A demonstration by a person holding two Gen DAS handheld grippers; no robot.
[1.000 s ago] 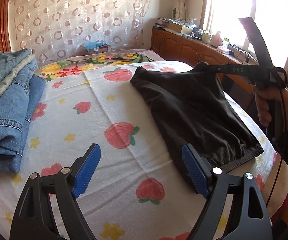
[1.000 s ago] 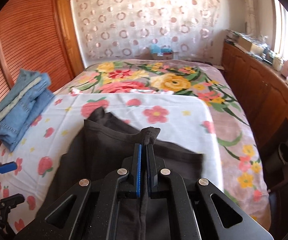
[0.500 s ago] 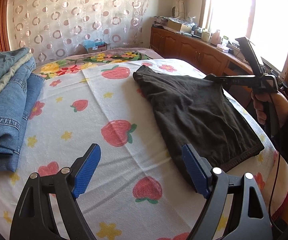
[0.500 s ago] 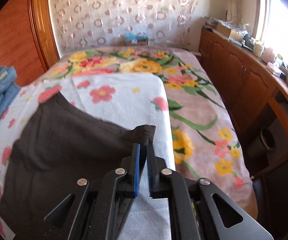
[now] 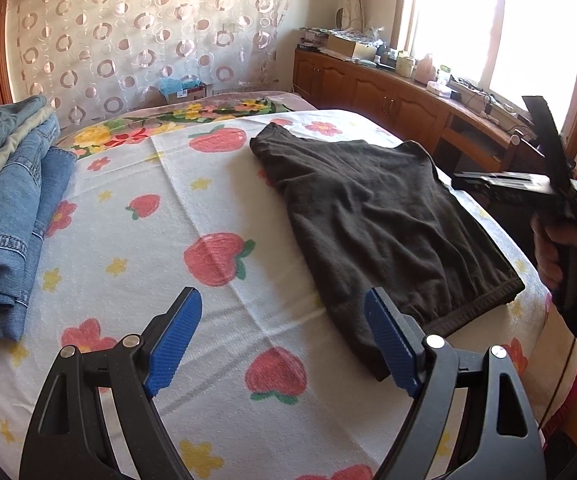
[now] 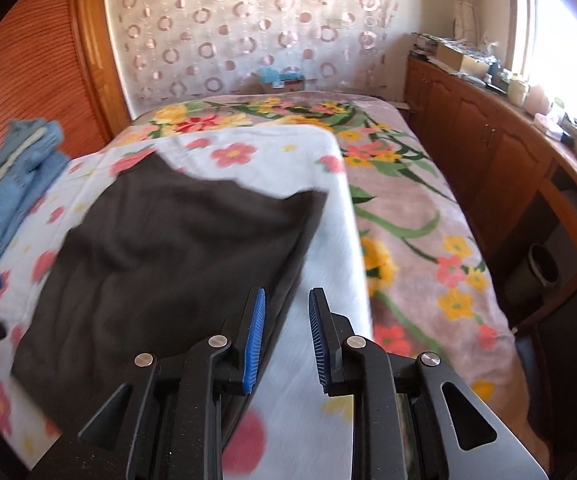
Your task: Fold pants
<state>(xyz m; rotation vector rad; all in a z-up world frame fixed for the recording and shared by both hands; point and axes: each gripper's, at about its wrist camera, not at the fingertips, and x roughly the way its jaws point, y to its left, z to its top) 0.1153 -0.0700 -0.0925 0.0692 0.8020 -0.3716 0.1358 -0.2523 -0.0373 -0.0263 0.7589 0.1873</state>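
The dark brown pants (image 5: 384, 224) lie folded flat on the white strawberry-print towel (image 5: 216, 304) on the bed; they also show in the right wrist view (image 6: 176, 256). My left gripper (image 5: 284, 340) is open and empty, hovering above the towel just left of the pants' near waistband edge. My right gripper (image 6: 286, 340) is open and empty, above the pants' right edge; it shows from outside in the left wrist view (image 5: 464, 182), held by a hand to the right of the bed.
A stack of folded jeans (image 5: 8, 216) lies at the towel's left edge, also in the right wrist view (image 6: 12, 184). A floral blanket (image 6: 408, 216) covers the bed beyond the towel. Wooden cabinets (image 6: 500, 168) run along the right wall under the window.
My right gripper carried the pants' corner rightward, laid it flat, opened and let go, then drew back. My left gripper stayed open and nearly still.
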